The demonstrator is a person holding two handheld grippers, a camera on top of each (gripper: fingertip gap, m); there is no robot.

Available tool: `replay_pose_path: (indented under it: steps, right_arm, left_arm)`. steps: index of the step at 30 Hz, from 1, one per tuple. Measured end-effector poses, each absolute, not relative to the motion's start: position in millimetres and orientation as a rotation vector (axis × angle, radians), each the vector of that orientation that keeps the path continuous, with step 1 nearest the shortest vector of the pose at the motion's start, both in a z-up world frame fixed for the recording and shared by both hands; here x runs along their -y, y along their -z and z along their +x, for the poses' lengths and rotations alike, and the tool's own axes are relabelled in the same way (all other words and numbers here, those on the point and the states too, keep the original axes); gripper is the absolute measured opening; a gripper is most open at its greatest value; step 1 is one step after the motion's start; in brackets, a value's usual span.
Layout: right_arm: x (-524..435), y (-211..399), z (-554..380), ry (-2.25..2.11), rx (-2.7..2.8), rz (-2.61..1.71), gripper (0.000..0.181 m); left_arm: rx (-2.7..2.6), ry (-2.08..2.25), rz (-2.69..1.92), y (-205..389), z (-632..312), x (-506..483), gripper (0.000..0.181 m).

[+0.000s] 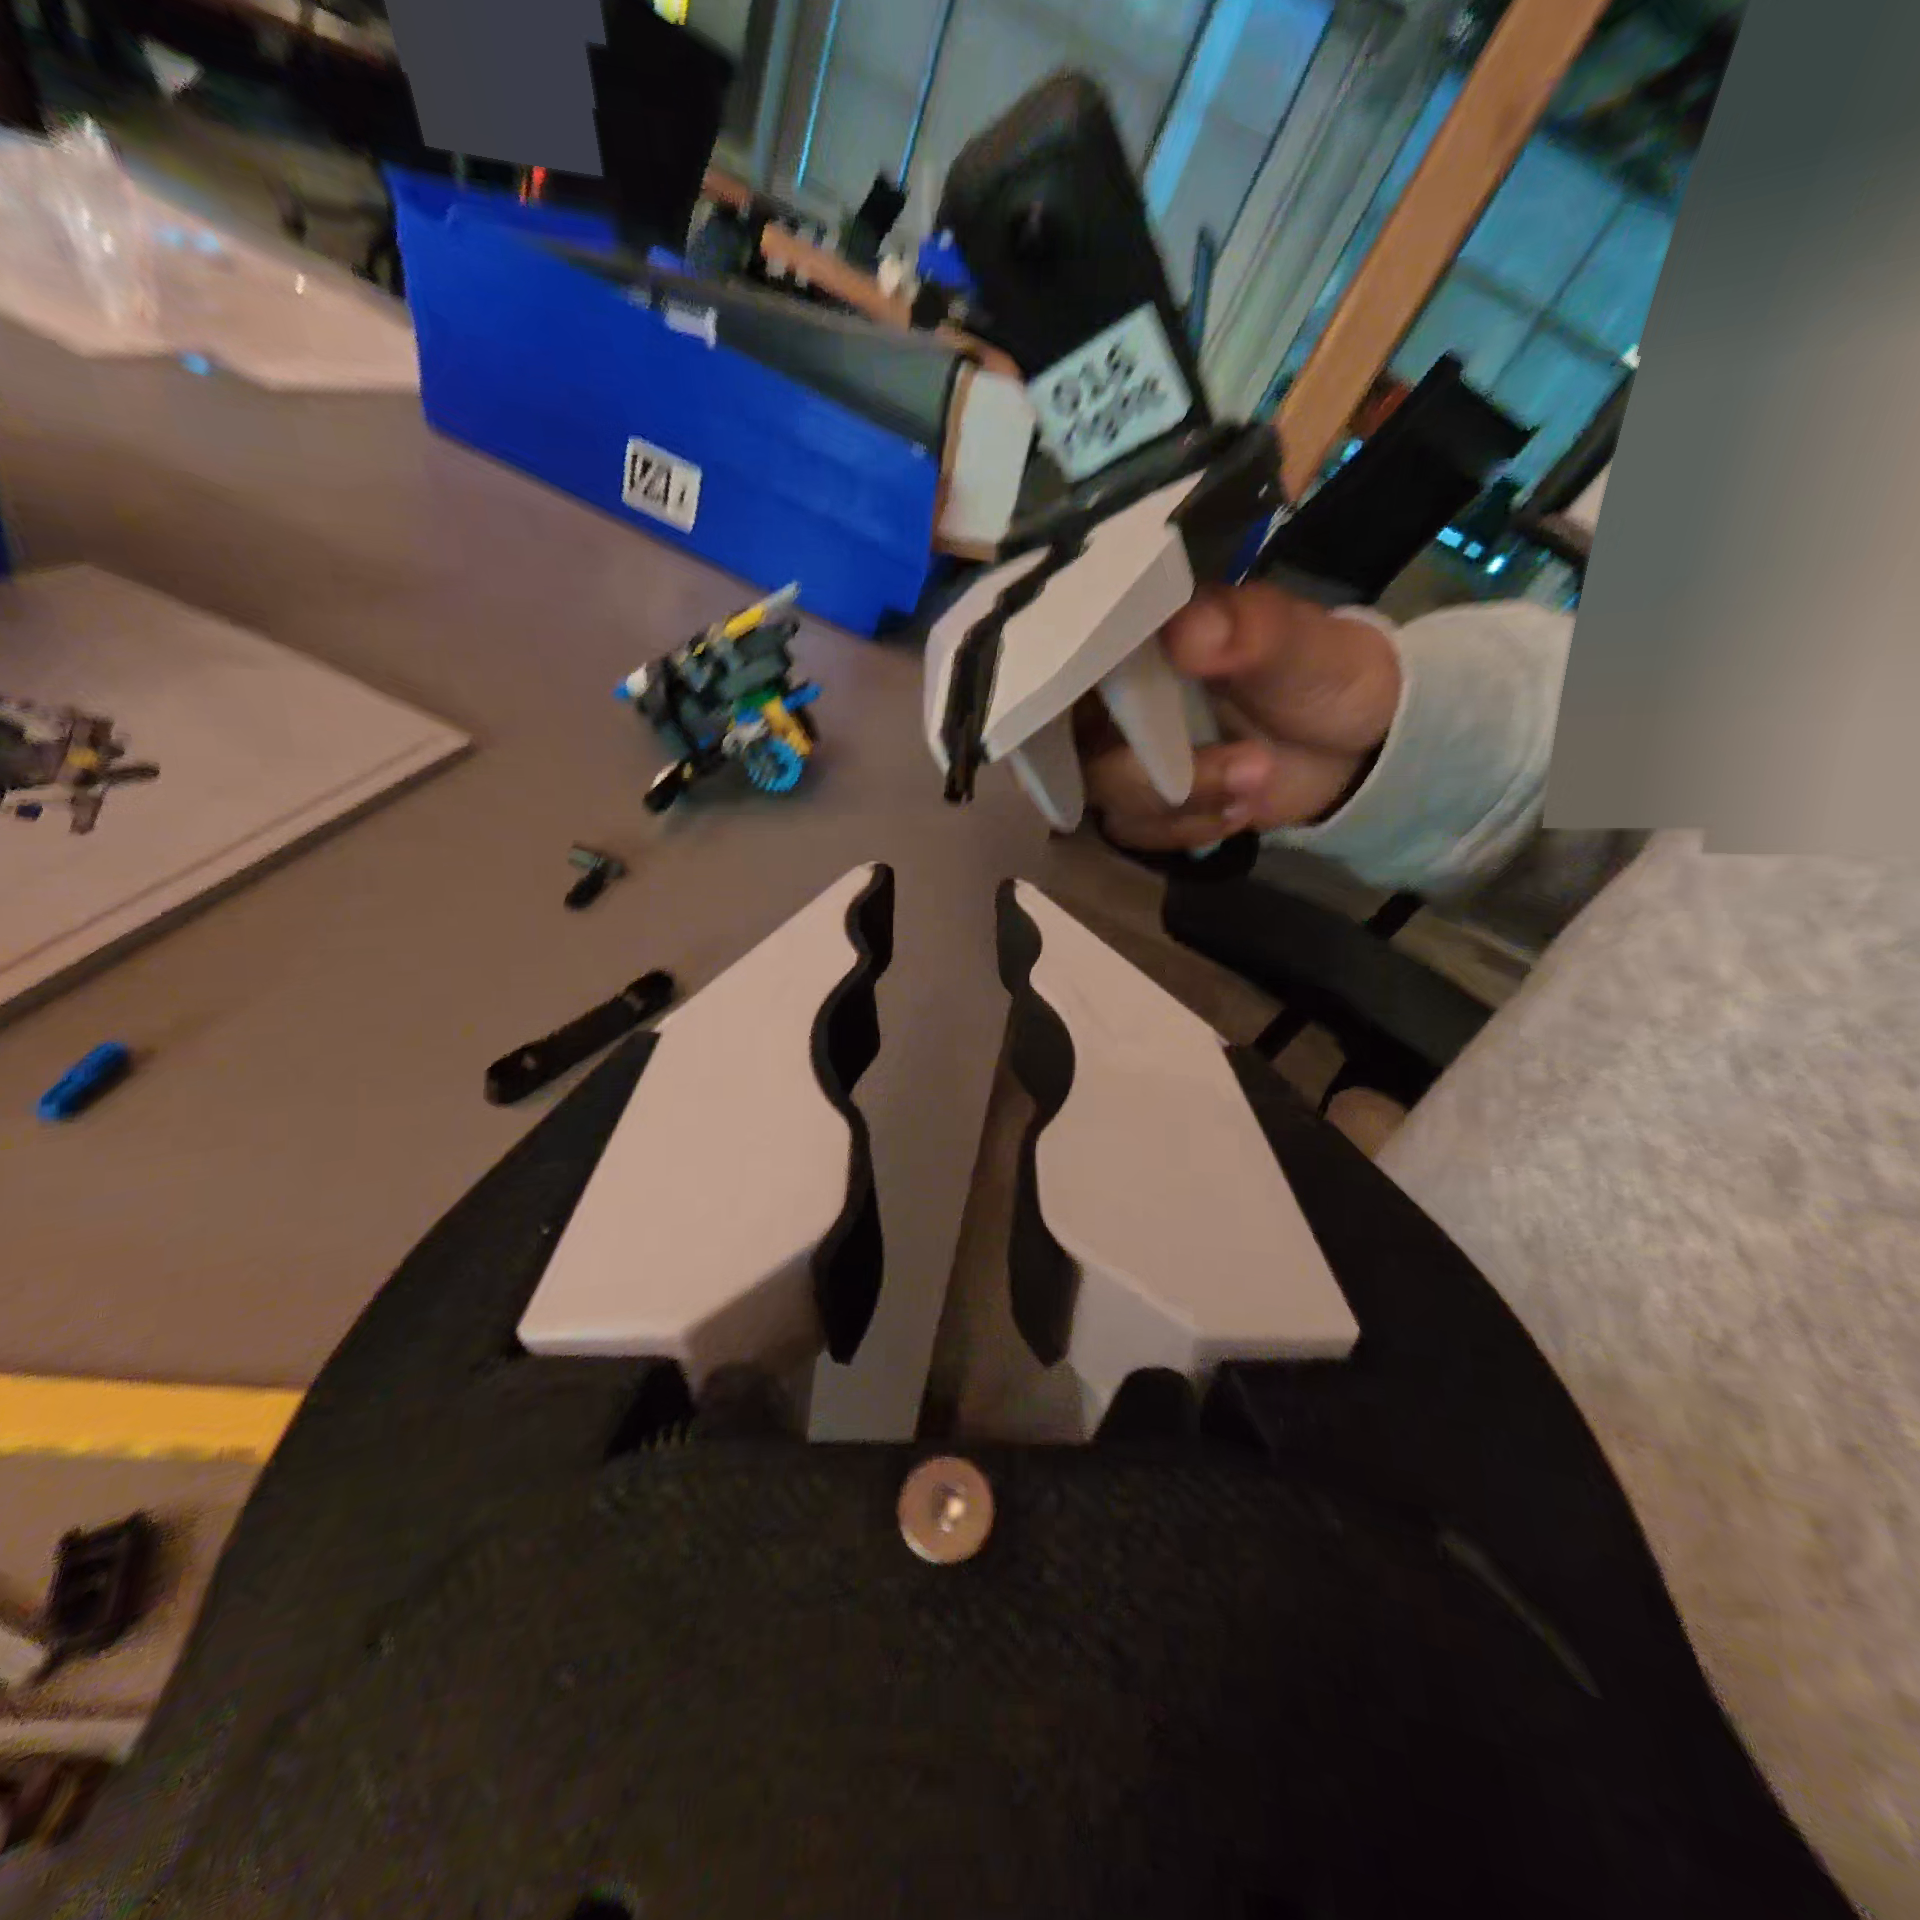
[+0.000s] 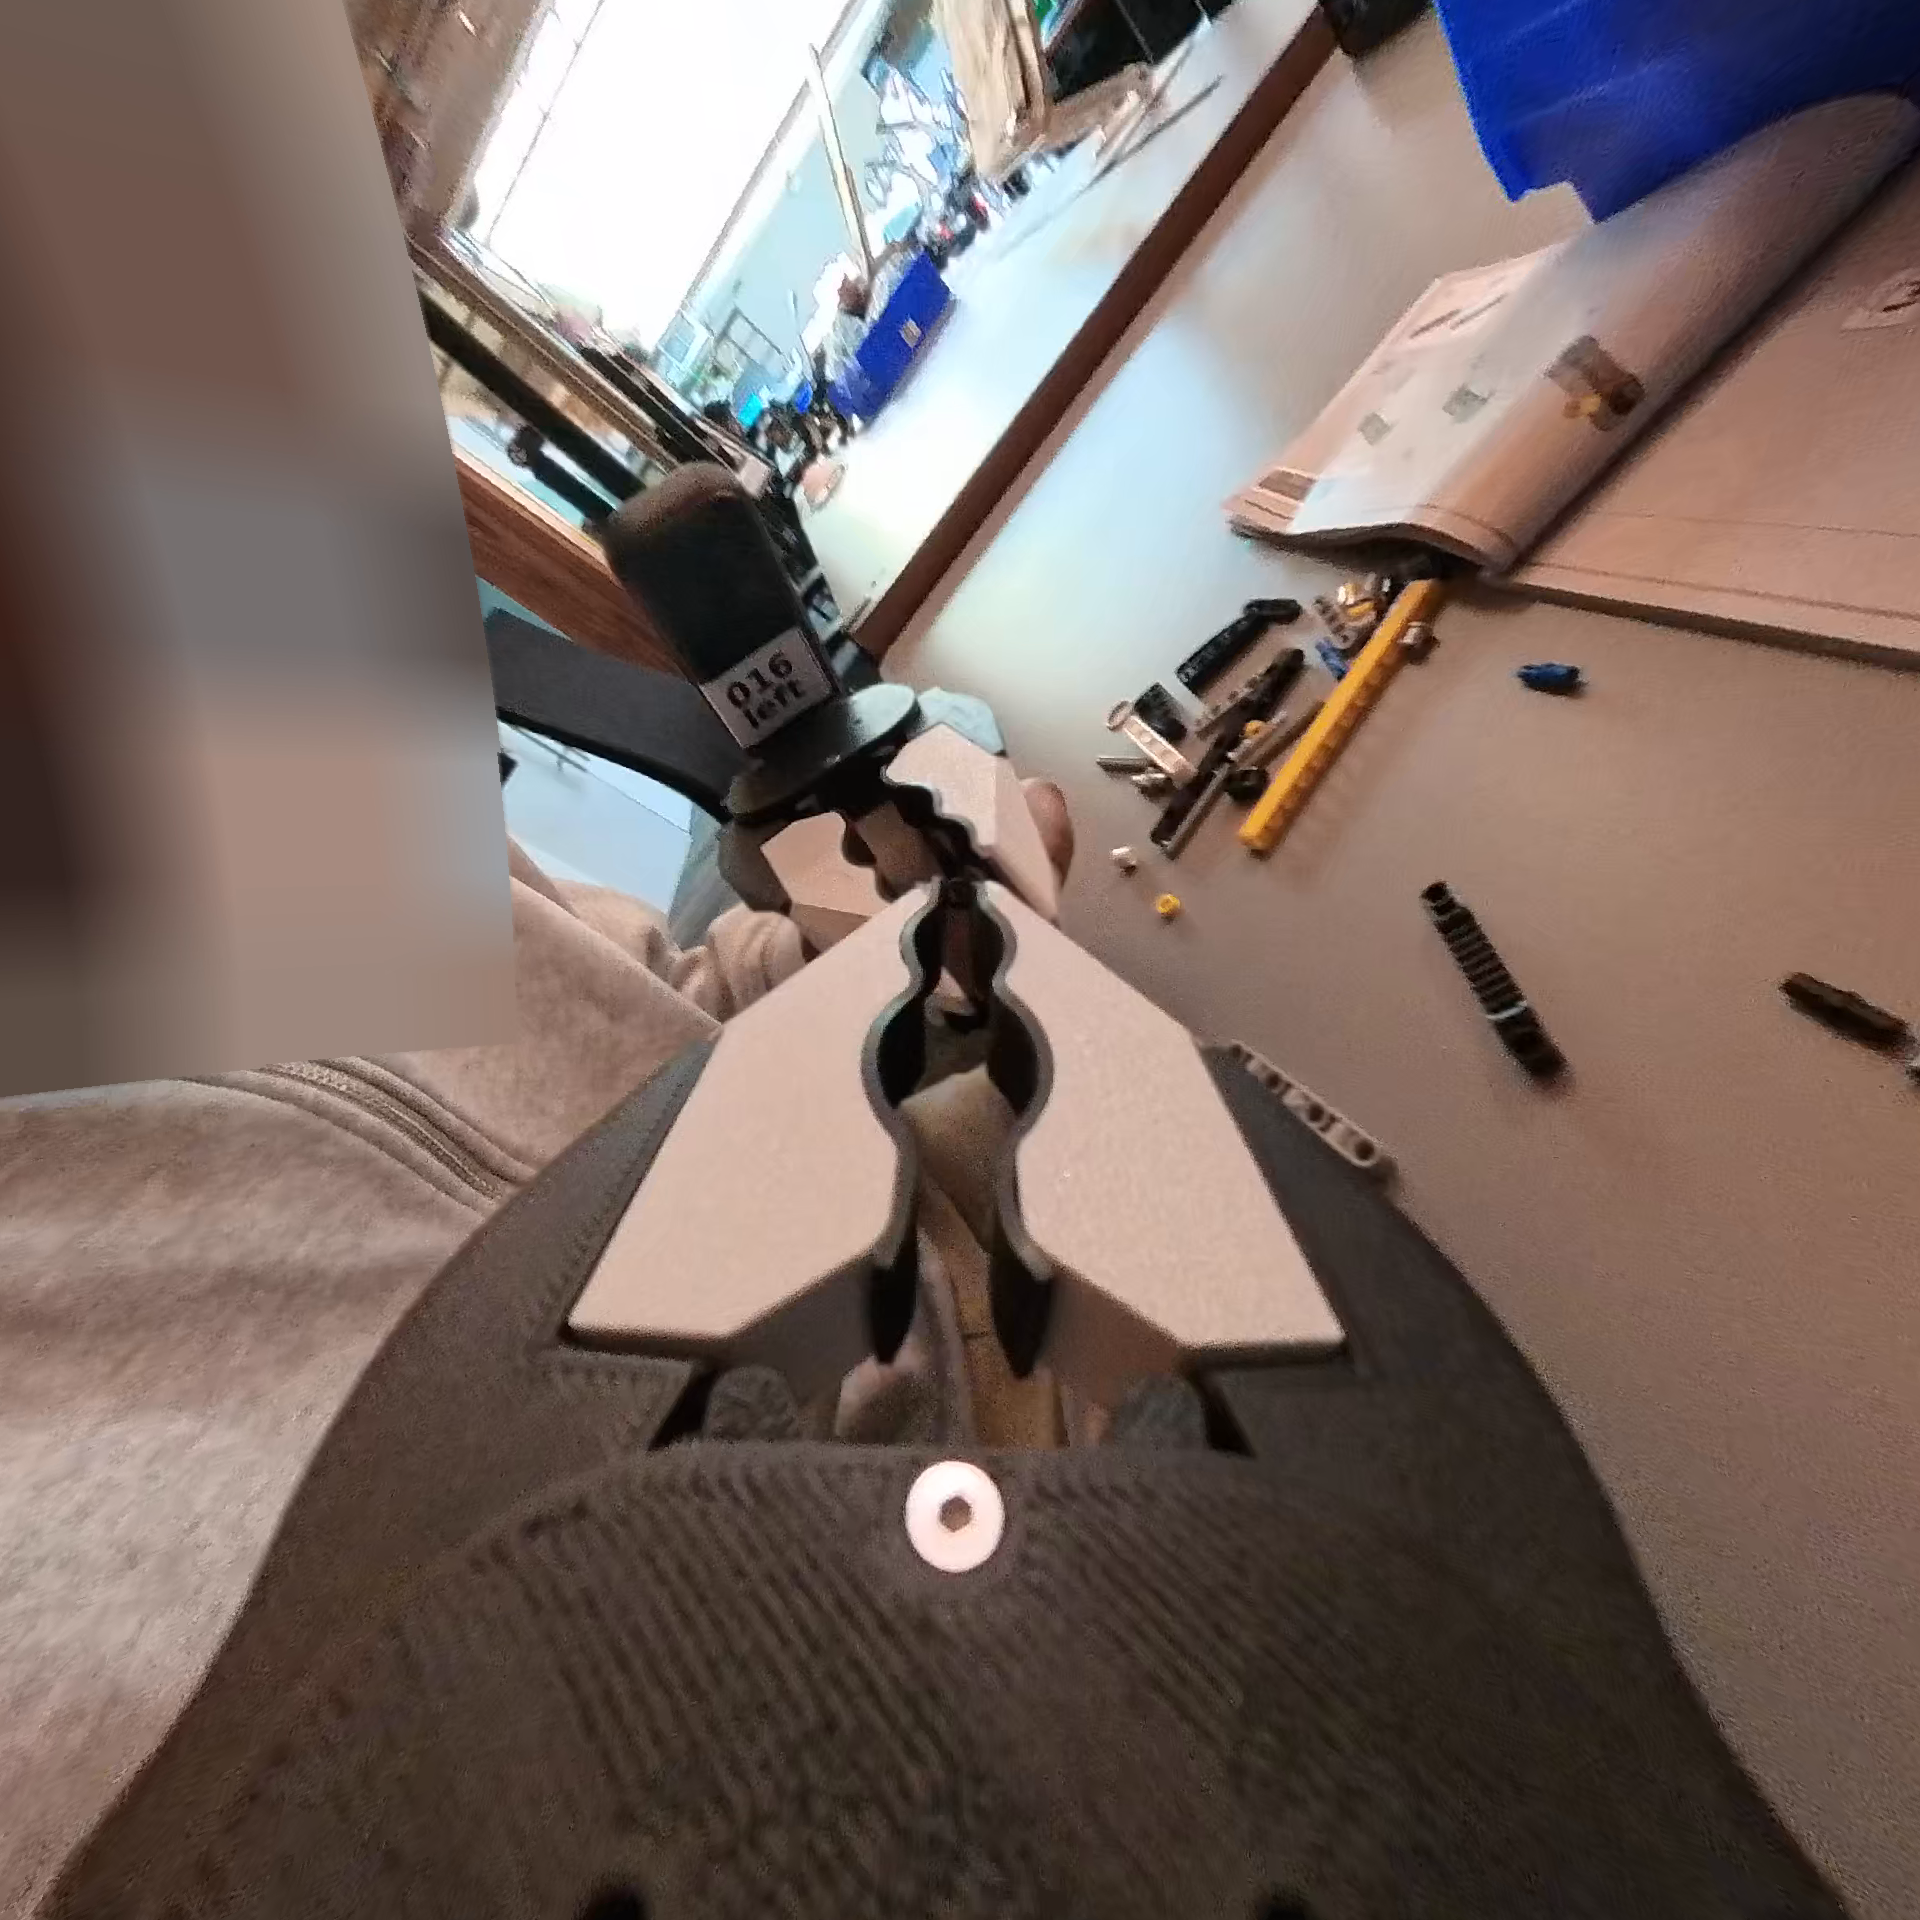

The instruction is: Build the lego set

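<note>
My left gripper (image 1: 945, 891) is open and empty, held above the brown table (image 1: 312, 1195). My right gripper (image 2: 951, 920) is shut on a small thin black Lego piece (image 2: 961, 956) that stands between its tips. In the left wrist view the right gripper (image 1: 961, 774) hangs tip-down just beyond my left fingertips. In the right wrist view the left gripper (image 2: 940, 862) points at the black piece, tips very close to it. A part-built Lego model (image 1: 727, 696), black, blue and yellow, sits on the table to the left of both grippers.
Loose pieces lie about: a black beam (image 1: 582, 1039), a blue piece (image 1: 83, 1081), a small black piece (image 1: 592, 873), a yellow beam (image 2: 1340, 717), a ribbed black piece (image 2: 1496, 977), a grey beam (image 2: 1309, 1122). An open instruction booklet (image 1: 208, 748) lies left. A blue bin (image 1: 665, 416) stands behind. The yellow beam (image 2: 1340, 717) is about equally far from each gripper, around 15 cm.
</note>
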State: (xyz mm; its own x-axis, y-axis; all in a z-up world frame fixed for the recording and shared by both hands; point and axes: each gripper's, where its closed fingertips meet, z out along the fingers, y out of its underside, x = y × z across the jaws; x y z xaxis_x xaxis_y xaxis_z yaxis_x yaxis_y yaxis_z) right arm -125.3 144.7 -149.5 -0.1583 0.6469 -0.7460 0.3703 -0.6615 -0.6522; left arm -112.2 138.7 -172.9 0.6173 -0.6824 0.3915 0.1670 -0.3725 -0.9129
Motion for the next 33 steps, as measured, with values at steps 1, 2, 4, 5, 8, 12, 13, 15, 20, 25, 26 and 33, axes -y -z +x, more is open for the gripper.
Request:
replay_pose_path:
  steps: [1, 2, 4, 5, 8, 12, 13, 15, 20, 25, 26, 33]
  right_arm:
    - [-141, 148, -126, -1.926, 1.158, -1.871, 0.002]
    - [-138, 146, -126, -1.938, 1.152, -1.855, 0.002]
    - [-132, 144, -125, -1.941, 1.145, -1.826, 0.003]
    - [-131, 142, -124, -1.941, 1.137, -1.812, 0.003]
    - [-126, 140, -120, -1.934, 1.146, -1.790, 0.003]
    - [-120, 142, -115, -1.879, 1.204, -1.777, 0.003]
    - [-119, 143, -114, -1.856, 1.226, -1.774, 0.002]
    - [-116, 145, -114, -1.810, 1.263, -1.767, 0.003]
    - [-107, 153, -116, -1.689, 1.389, -1.749, 0.003]
    - [-118, 153, -117, -1.583, 1.371, -1.724, 0.003]
    - [-121, 153, -117, -1.551, 1.372, -1.713, 0.003]
    - [-121, 156, -118, -1.410, 1.418, -1.672, 0.003]
  left_arm:
    - [-0.421, 0.966, -1.693, 166, -111, -137, 0.015]
    - [-0.418, 0.972, -1.663, 161, -110, -135, 0.012]
    - [-0.404, 0.972, -1.628, 154, -110, -133, 0.000]
    - [-0.404, 0.978, -1.618, 153, -110, -132, 0.000]
    - [-0.408, 1.036, -1.611, 150, -107, -128, 0.000]
    - [-0.394, 1.105, -1.573, 143, -107, -124, 0.000]
    - [-0.388, 1.127, -1.566, 142, -108, -123, 0.000]
    - [-0.378, 1.163, -1.559, 141, -108, -122, 0.000]
    - [-0.356, 1.182, -1.570, 142, -107, -124, 0.000]
    - [-0.327, 1.203, -1.583, 146, -110, -126, 0.000]
    - [-0.324, 1.215, -1.581, 146, -110, -126, 0.000]
    - [-0.319, 1.283, -1.551, 144, -108, -123, 0.001]
